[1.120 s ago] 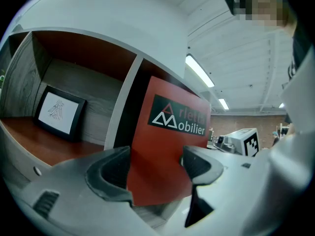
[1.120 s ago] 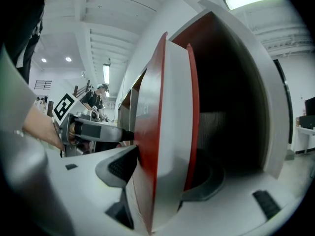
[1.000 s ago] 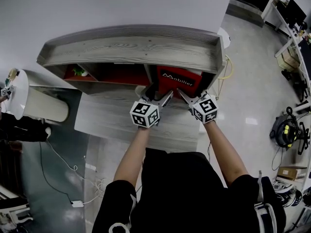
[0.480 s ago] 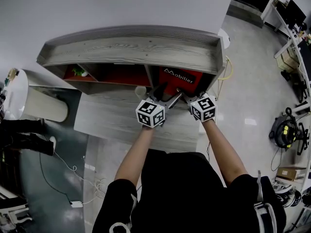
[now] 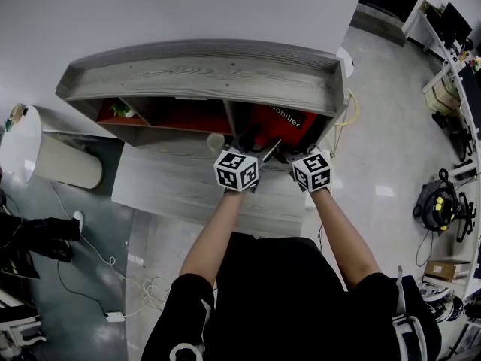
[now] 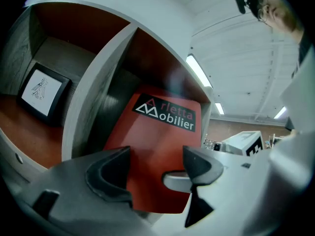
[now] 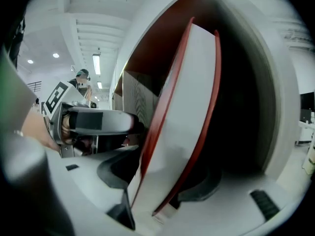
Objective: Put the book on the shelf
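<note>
Both grippers have moved closer together since 1 second ago, and the red book (image 5: 281, 119) has gone deeper into the shelf (image 5: 203, 74). Before, the white word on its cover showed in full in the head view. Now the shelf top hides part of it.

The book is in the right compartment of the shelf. It is not standing straight; it leans over to 1 side. Its red cover with the white letters faces the left gripper (image 6: 157, 161). That gripper's 2 jaws are spread apart and grip nothing, with the cover just in front of them. I cannot tell if they touch it.

The right gripper (image 7: 165, 178) has the book's lower edge between its 2 jaws, 1 on each red cover, with the white pages in the middle. Its jaws have just been closing and now squeeze the book.

A small framed picture (image 6: 43, 90) stands in the left compartment. A grey wooden top (image 5: 188, 190) lies under the person's arms.
</note>
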The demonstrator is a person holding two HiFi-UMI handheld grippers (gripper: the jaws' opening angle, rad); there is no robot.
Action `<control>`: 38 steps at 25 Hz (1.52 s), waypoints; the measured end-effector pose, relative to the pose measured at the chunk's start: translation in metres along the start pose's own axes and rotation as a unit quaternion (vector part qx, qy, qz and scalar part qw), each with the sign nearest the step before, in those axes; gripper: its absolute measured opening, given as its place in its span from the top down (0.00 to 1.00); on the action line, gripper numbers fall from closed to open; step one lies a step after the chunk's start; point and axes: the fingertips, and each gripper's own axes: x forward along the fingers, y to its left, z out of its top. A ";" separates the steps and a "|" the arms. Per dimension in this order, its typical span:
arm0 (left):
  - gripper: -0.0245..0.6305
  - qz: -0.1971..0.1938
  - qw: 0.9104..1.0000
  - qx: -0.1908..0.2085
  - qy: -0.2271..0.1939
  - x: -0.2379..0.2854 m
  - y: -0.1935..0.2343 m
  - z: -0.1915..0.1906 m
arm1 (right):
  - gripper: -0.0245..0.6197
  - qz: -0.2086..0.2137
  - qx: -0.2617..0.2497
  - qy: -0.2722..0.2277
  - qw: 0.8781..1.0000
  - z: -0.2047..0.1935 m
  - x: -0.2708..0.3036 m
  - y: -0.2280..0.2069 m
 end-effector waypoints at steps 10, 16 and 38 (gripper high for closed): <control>0.46 0.001 1.000 0.002 0.014 0.003 -0.003 -0.010 | 0.61 -0.014 0.012 0.007 1.000 -0.002 -0.015 0.000; 0.46 0.009 1.000 -0.005 0.018 0.005 0.000 -0.017 | 0.61 -0.036 0.038 -0.001 0.999 -0.003 -0.031 -0.004; 0.46 0.019 1.000 0.002 0.018 0.009 0.000 -0.022 | 0.73 -0.119 0.080 -0.053 0.988 0.015 -0.078 -0.009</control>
